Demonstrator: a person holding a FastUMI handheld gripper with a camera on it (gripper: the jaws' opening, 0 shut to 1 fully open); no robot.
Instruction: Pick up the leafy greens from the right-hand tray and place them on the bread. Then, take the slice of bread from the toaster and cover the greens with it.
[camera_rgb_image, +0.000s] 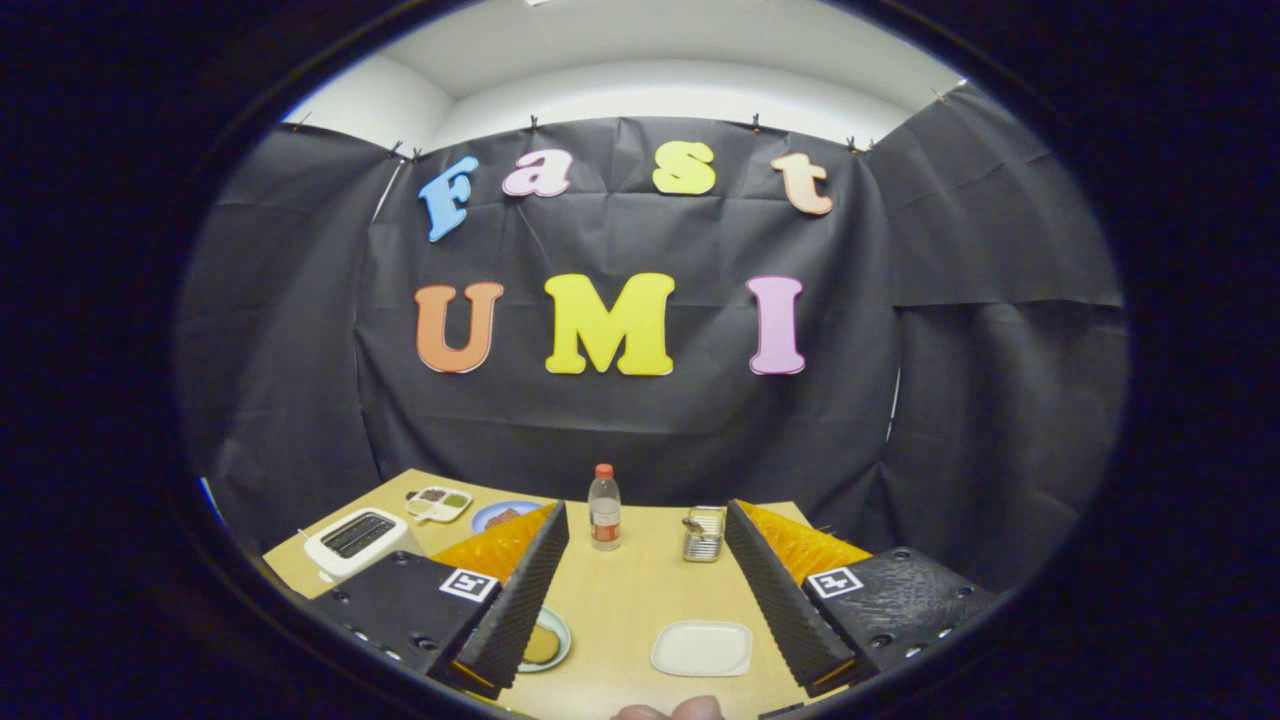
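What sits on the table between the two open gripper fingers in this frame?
In the gripper view, a white rectangular tray lies between the fingers of the open gripper, with bare table beyond it up to the bottle and metal tin.

The left finger (520, 590) hides most of the bread plate (545, 640).

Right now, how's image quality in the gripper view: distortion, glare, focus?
Gripper view: strong fisheye bowing of the table edges; even overhead light, soft shadows, no glare on the white plate; bottle and toaster sharp but small; open fingers hold nothing.
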